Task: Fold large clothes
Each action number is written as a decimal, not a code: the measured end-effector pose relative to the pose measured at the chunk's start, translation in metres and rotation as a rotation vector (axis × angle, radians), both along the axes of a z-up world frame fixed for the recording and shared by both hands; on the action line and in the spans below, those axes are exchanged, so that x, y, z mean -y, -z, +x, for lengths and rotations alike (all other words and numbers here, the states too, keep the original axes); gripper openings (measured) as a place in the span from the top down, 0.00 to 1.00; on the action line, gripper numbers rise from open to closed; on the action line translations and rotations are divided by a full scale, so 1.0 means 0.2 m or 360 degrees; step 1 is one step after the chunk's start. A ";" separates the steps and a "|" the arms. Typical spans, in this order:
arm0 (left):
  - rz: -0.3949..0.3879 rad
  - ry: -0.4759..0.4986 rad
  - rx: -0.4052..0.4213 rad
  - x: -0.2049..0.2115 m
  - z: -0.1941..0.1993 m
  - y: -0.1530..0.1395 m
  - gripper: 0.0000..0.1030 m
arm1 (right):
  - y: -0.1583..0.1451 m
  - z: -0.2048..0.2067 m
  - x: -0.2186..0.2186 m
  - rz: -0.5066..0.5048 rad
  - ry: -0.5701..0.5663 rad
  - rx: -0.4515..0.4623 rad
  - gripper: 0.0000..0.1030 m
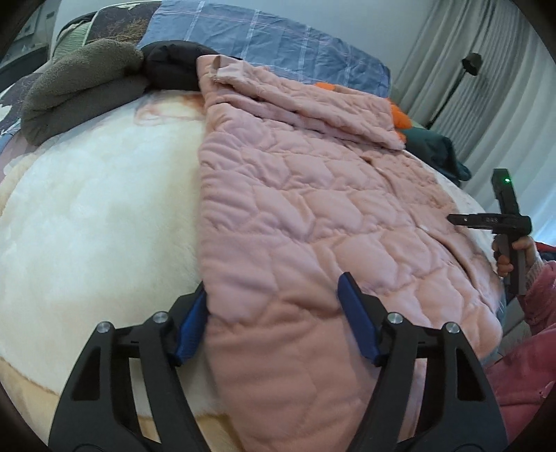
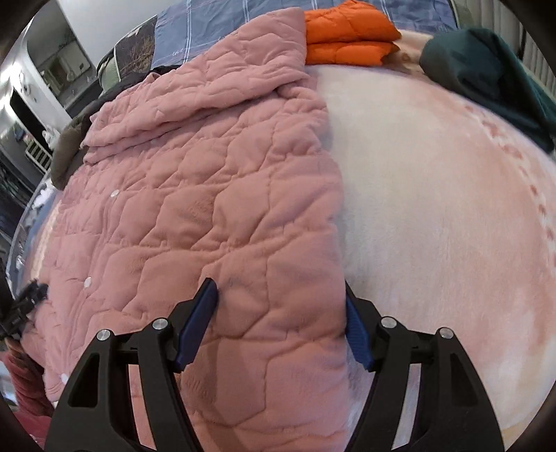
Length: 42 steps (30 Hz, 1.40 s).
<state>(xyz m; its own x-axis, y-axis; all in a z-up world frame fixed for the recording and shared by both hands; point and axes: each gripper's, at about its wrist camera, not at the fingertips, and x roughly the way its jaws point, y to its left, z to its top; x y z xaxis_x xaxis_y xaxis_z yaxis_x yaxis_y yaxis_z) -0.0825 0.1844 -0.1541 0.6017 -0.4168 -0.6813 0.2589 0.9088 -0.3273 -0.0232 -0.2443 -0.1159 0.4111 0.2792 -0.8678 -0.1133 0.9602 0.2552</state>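
grey curtains (image 1: 486, 87), white wall (image 1: 104, 7), cream plush bed cover (image 1: 87, 208).

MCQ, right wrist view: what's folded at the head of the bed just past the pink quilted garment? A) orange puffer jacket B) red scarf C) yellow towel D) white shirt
A: an orange puffer jacket lies folded right behind the far end of the pink quilted garment, in front of the blue plaid bedding.
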 end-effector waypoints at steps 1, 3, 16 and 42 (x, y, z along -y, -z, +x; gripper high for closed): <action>0.0008 0.0030 0.0009 0.02 -0.02 0.00 0.31 | 0.00 -0.02 0.01 0.0033 0.0018 -0.0005 0.32; 0.0041 0.0048 0.0022 0.03 -0.03 -0.01 0.34 | 0.00 -0.08 0.05 0.0110 0.0050 -0.0002 0.32; 0.0027 -0.0008 -0.0022 -0.02 -0.05 -0.03 0.68 | 0.03 -0.42 0.23 0.0626 0.0120 0.0059 0.47; -0.0319 0.0171 -0.0178 -0.09 -0.12 -0.01 0.42 | 0.03 -0.47 0.23 0.0697 0.0092 0.0166 0.45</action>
<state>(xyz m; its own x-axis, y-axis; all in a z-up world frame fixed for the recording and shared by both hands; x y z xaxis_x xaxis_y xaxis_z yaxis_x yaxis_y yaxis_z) -0.1063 0.2021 -0.1518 0.4724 -0.6076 -0.6385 0.3027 0.7922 -0.5299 -0.1182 -0.2898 -0.1220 0.5158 0.5849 -0.6260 -0.1096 0.7698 0.6288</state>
